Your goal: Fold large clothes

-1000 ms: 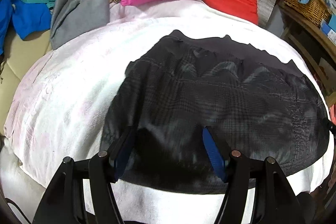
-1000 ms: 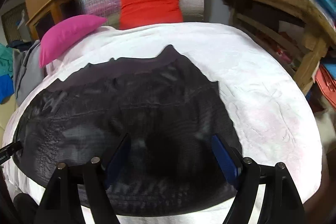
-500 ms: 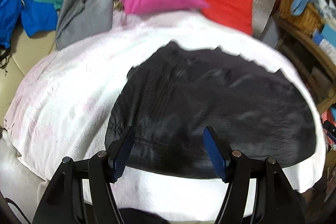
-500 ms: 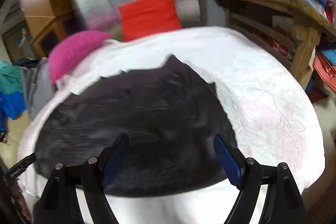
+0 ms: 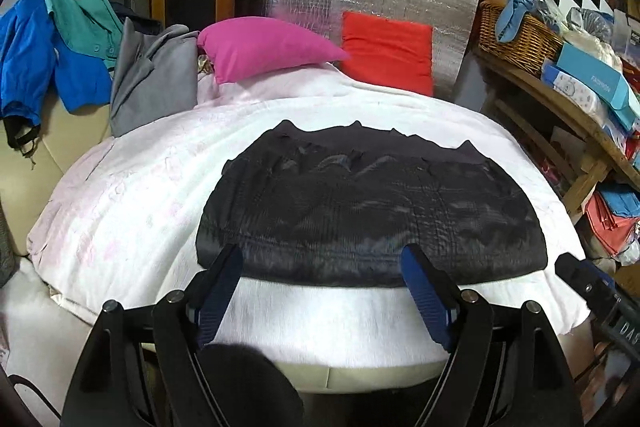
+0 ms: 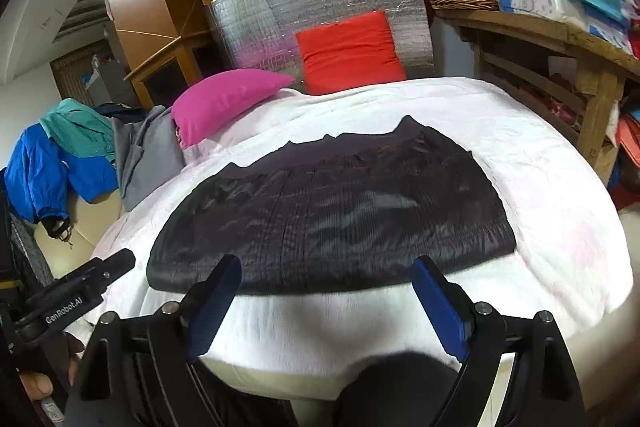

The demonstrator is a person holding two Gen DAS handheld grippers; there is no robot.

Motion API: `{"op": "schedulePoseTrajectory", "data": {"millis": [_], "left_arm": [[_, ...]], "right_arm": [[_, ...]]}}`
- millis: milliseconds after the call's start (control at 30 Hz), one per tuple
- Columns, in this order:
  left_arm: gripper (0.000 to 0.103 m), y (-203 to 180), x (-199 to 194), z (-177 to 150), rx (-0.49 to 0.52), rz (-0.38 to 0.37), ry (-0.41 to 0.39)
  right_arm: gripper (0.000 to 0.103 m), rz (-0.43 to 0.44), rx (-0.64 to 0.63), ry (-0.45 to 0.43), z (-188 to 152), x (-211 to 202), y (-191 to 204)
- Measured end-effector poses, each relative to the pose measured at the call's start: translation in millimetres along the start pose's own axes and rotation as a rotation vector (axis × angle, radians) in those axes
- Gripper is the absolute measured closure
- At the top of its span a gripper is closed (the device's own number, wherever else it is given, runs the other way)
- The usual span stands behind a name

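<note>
- Both grippers have pulled back and up from the dark checked quilted garment point(image 5: 372, 211) since a second ago; it was between the fingers then, now lies beyond the tips.
- Left gripper point(image 5: 324, 291): jaws spread, just been opening, nothing between them.
- Right gripper point(image 6: 326, 301): same, spread and empty.
- Garment lies flat, folded into a wide band, on the white quilted bedcover point(image 5: 132, 211), near its front edge.
- Progress guess: one fold down; probably further folds across the width left.
- Other clothes piled at left: grey garment point(image 5: 152, 83), blue jacket point(image 5: 36, 67), not yet folded.
</note>
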State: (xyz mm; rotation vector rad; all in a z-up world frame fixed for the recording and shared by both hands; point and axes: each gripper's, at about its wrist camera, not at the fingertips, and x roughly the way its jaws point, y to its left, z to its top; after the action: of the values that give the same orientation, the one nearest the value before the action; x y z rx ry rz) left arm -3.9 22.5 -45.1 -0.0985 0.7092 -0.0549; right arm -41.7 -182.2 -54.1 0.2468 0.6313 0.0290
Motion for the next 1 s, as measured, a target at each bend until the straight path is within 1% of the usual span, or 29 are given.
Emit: {"op": "schedulePoseTrajectory", "data": {"millis": [133, 233, 400, 700, 1000], "left_arm": [[0.021, -4, -14, -10, 0.015, 0.023, -0.018], [0.021, -8, -24, -19, 0.026, 0.028, -0.021], [0.02, -10, -41, -29, 0.036, 0.058, -0.046], [0.02, -13, -61, -35, 0.093, 0.116, -0.097], [0.02, -10, -60, -37, 0.081, 0.119, -0.086]], "right_arm": [[0.013, -0.006, -0.001, -0.008, -17, -12, 5], [0.013, -0.024, -0.015, -0.012, -29, -21, 8], [0.012, -0.059, -0.043, -0.024, -44, -38, 14], [0.007, -0.1, -0.077, -0.075, -48, -59, 23], [0.006, -0.149, -0.065, -0.098, -46, -63, 18]]}}
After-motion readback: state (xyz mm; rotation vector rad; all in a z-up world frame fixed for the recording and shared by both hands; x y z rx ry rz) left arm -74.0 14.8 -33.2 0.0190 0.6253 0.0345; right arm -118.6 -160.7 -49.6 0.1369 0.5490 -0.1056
